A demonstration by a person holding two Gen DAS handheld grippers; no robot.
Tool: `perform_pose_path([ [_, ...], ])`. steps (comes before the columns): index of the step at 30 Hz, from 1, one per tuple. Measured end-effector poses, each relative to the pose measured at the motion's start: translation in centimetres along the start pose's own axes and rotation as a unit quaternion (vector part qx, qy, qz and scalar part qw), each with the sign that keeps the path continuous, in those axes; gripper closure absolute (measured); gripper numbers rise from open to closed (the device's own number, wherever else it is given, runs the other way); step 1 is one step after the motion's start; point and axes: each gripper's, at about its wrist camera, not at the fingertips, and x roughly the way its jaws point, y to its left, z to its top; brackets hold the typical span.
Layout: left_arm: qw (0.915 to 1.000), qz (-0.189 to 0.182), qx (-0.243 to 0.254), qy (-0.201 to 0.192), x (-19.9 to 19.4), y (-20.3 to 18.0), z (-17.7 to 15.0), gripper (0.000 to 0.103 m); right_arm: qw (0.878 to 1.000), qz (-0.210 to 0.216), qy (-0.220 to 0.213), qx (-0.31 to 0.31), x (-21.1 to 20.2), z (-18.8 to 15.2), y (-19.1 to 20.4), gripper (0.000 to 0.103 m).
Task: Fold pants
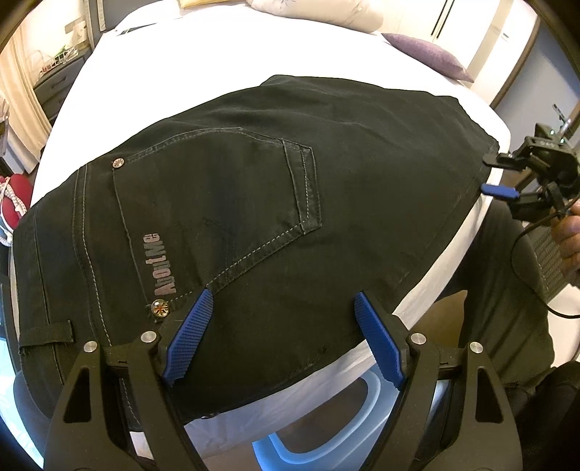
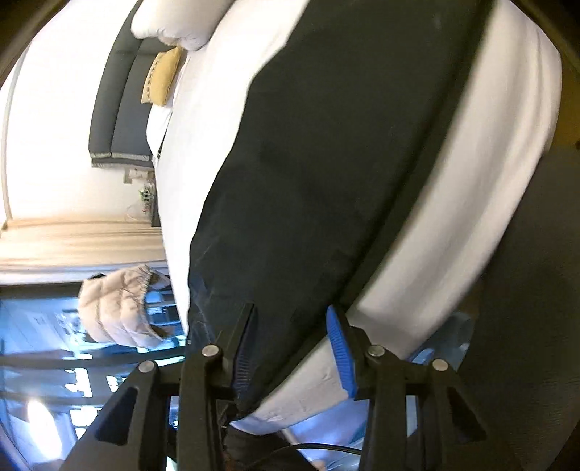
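Note:
Black pants (image 1: 275, 188) lie folded on a white bed (image 1: 174, 61), back pocket and "AboutMe" print facing up, waistband at the left. My left gripper (image 1: 282, 300) is open above the pants' near edge, jaws wide apart with cloth between them. My right gripper (image 1: 487, 174) shows at the right, jaws apart at the pants' right edge. In the right wrist view the right gripper (image 2: 290, 319) is open around the edge of the pants (image 2: 344, 145), which run along the bed's edge (image 2: 471, 203).
A purple cushion (image 1: 427, 54) and white pillows (image 1: 315, 11) lie at the far side of the bed. A yellow cushion (image 2: 161, 78) rests by the grey headboard (image 2: 116, 108). A blue stool (image 1: 326, 427) stands below the bed's edge. A puffy jacket (image 2: 119, 304) hangs beyond.

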Motion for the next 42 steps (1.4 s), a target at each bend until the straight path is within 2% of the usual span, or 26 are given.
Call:
perform_pose_path([
  [11,1.0000,0.002,0.002,0.003,0.2,0.1,0.3,0.022,0.996,0.056,0.012,0.063,2.0,-0.2,-0.7,0.059],
  [12,1.0000,0.002,0.003,0.003,0.2,0.1,0.3,0.022,0.996,0.058,0.013,0.060,2.1,-0.2,-0.7,0.066],
  [13,1.0000,0.003,0.004,0.003,0.2,0.1,0.3,0.022,0.997,0.056,0.013,0.055,2.2,-0.3,-0.5,0.082],
  [15,1.0000,0.002,0.004,0.003,0.2,0.1,0.3,0.022,0.998,0.035,0.009,0.046,2.2,-0.5,-0.6,0.097],
  [22,1.0000,0.001,0.006,0.004,0.1,0.2,0.3,0.022,0.999,0.004,-0.014,0.049,1.0,-1.7,-1.5,0.101],
  [27,1.0000,-0.001,0.003,0.001,0.0,0.3,0.3,0.022,0.999,-0.024,-0.010,0.025,1.0,-1.5,-1.0,0.101],
  [29,1.0000,-0.004,-0.003,-0.001,-0.2,0.5,0.3,0.022,0.999,-0.052,-0.005,0.000,0.8,-1.4,0.1,0.090],
  [31,0.9999,-0.007,-0.015,-0.003,-0.8,0.8,0.3,0.022,0.994,-0.107,-0.005,-0.036,-0.1,-1.2,2.1,0.063],
  [32,0.9997,-0.011,-0.021,-0.003,-1.2,0.9,0.4,0.022,0.989,-0.131,-0.015,-0.059,-0.9,-1.1,3.5,0.060],
  [35,0.9991,-0.021,-0.032,-0.016,-2.5,1.0,1.1,0.022,0.979,-0.154,-0.046,-0.128,-2.1,-0.7,7.5,0.060],
  [37,0.9985,-0.028,-0.036,-0.030,-3.4,1.1,1.9,0.022,0.977,-0.123,-0.055,-0.166,-1.7,-0.1,10.4,0.061],
  [38,0.9980,-0.031,-0.038,-0.040,-3.7,1.2,2.5,0.022,0.979,-0.089,-0.044,-0.178,-0.7,0.2,11.7,0.060],
  [40,0.9975,-0.028,-0.039,-0.052,-3.8,1.6,3.8,0.022,0.981,-0.009,0.008,-0.193,3.1,0.9,14.0,0.061],
  [42,0.9968,-0.014,-0.041,-0.066,-3.2,2.4,5.1,0.022,0.979,0.044,0.057,-0.189,7.8,1.3,15.4,0.064],
])
